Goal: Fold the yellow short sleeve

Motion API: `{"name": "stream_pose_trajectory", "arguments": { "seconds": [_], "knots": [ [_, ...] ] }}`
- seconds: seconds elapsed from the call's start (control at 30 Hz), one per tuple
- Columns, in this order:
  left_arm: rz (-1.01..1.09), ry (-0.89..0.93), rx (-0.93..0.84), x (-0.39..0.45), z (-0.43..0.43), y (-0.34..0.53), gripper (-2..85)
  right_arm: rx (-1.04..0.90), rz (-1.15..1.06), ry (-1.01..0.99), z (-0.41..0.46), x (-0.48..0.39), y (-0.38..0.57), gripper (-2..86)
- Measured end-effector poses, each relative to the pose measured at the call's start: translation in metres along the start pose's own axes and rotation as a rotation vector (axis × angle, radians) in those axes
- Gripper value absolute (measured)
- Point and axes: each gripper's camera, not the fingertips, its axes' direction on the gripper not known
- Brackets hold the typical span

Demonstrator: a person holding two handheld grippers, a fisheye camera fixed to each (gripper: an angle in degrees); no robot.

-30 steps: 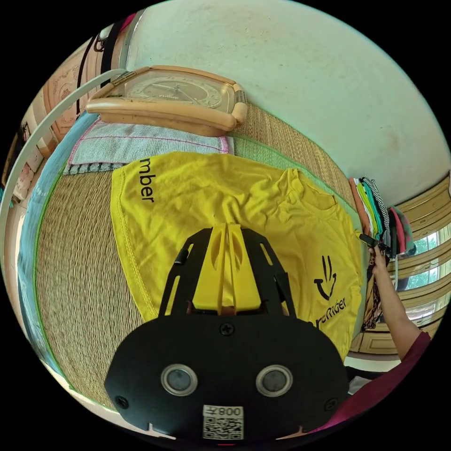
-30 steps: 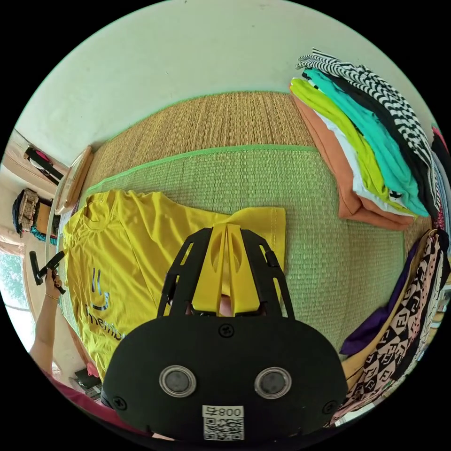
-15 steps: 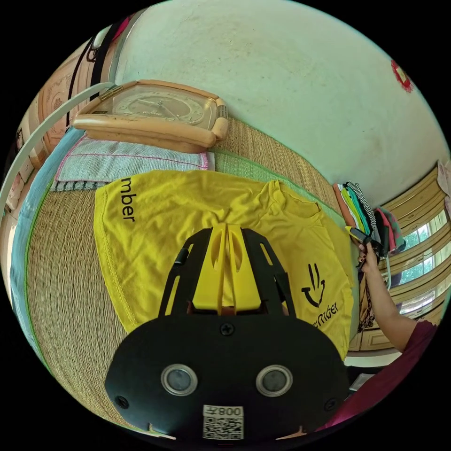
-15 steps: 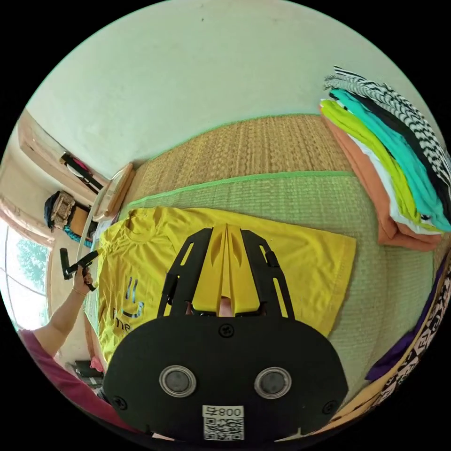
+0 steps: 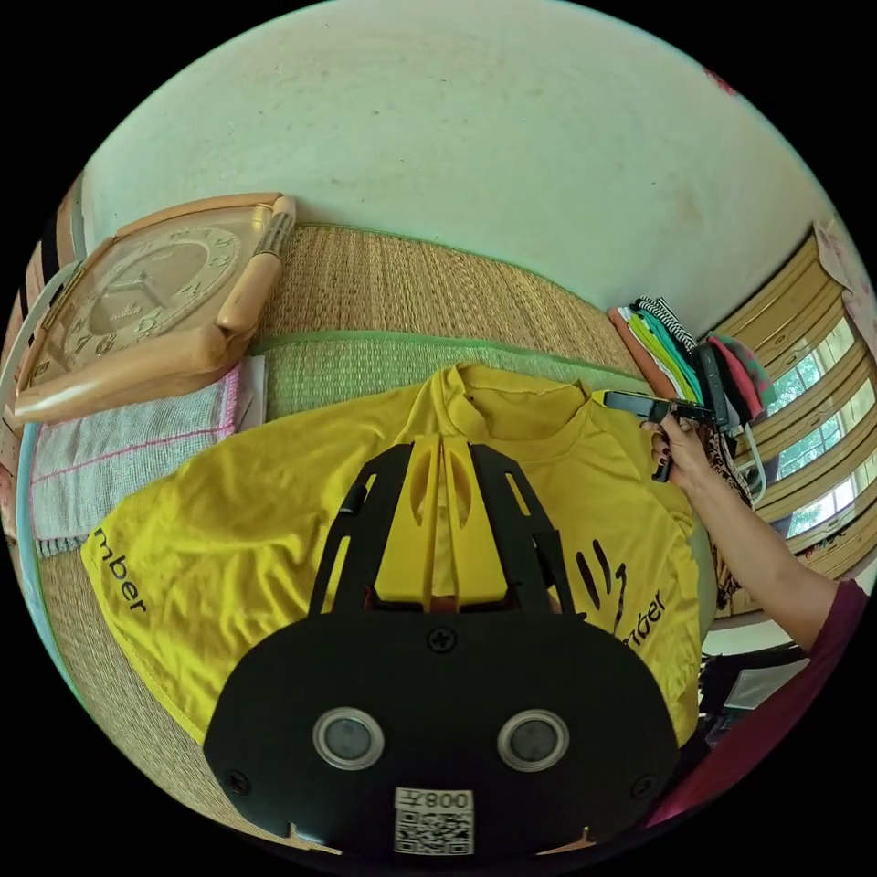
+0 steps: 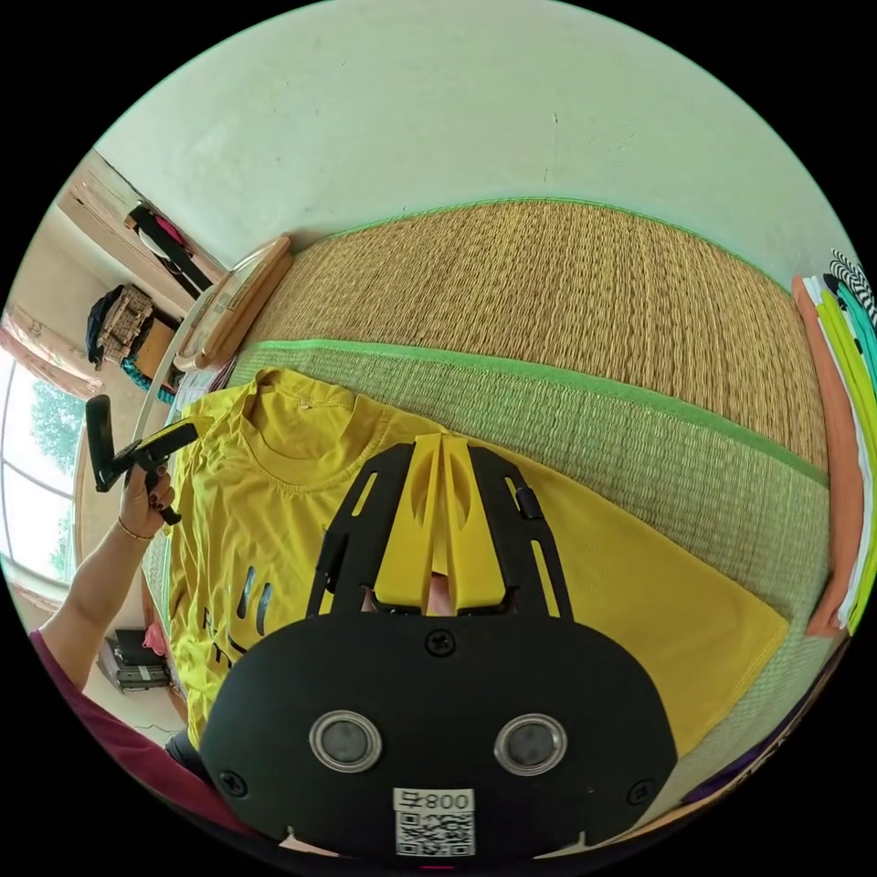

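Left hand-held gripper point(image 5: 442, 445): jaws pressed together, seen over the shirt point(image 5: 274, 512) below its collar; whether cloth is pinched between them cannot be told. Right hand-held gripper point(image 6: 442, 445): jaws likewise closed tip to tip, over the shirt near one shoulder; a grasp on cloth cannot be confirmed.

In the left gripper view, the right hand-held gripper is seen held in a hand point(image 5: 678, 449) at the shirt's far shoulder edge. In the right gripper view, the left hand-held gripper is seen in a hand point(image 6: 146, 486) just beside the collar.

The shirt is spread on a woven mat point(image 6: 566, 301), collar toward the wall point(image 5: 475, 137), black print on the chest. A wall clock point(image 5: 146, 292) is laid on the mat's edge near one sleeve, partly over a grey towel point(image 5: 119, 448). A stack of folded clothes point(image 6: 845, 429) is noted past the other sleeve.
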Motion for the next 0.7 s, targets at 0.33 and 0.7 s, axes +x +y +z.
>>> {"name": "stream_pose_trajectory", "arguments": {
  "seconds": [0.33,0.7],
  "knots": [
    [0.164,0.140,-0.008,0.070,0.038,-0.061,3.4,0.089,-0.009,-0.038,-0.004,-0.007,0.001,-0.3],
    [0.435,0.043,-0.211,0.173,0.122,-0.119,4.8,0.081,-0.007,-0.187,0.004,0.007,0.012,0.6]
  ]
}}
